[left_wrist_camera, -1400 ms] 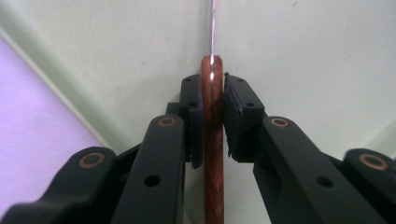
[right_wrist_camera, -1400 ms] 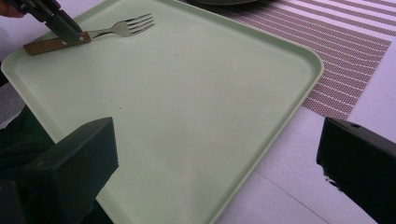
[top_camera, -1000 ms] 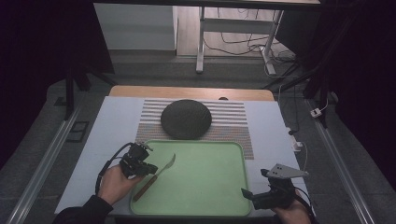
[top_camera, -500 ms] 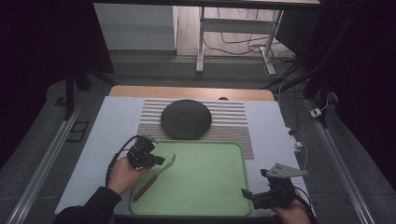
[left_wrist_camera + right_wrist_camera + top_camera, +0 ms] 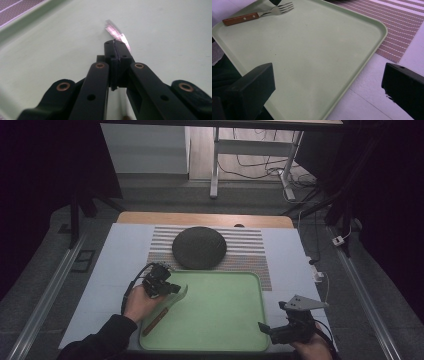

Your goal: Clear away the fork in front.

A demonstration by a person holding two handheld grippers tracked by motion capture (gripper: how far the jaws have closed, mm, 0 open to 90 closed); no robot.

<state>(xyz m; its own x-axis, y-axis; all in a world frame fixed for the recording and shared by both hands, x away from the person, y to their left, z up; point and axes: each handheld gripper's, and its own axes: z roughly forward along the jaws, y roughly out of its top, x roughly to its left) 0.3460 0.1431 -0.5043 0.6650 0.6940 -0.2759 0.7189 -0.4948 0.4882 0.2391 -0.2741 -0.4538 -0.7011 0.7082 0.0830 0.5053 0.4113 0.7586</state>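
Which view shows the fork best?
Right gripper view: the fork lies across the green tray's far corner, its wooden handle and tines all sharp. High view gives it small and dim under the left claw. Left gripper view gives a blurred sliver of metal beyond the shut claw tips.

The left hand (image 5: 138,302) comes in from the bottom edge of the tabletop, near its left front corner, in a dark sleeve (image 5: 97,342). It holds the left gripper (image 5: 175,289), which points to the right. Its two black jaws are pressed tight together. The right hand (image 5: 312,347) sits at the right front corner. It holds the right gripper (image 5: 261,326), which points left, with its jaws standing wide apart.
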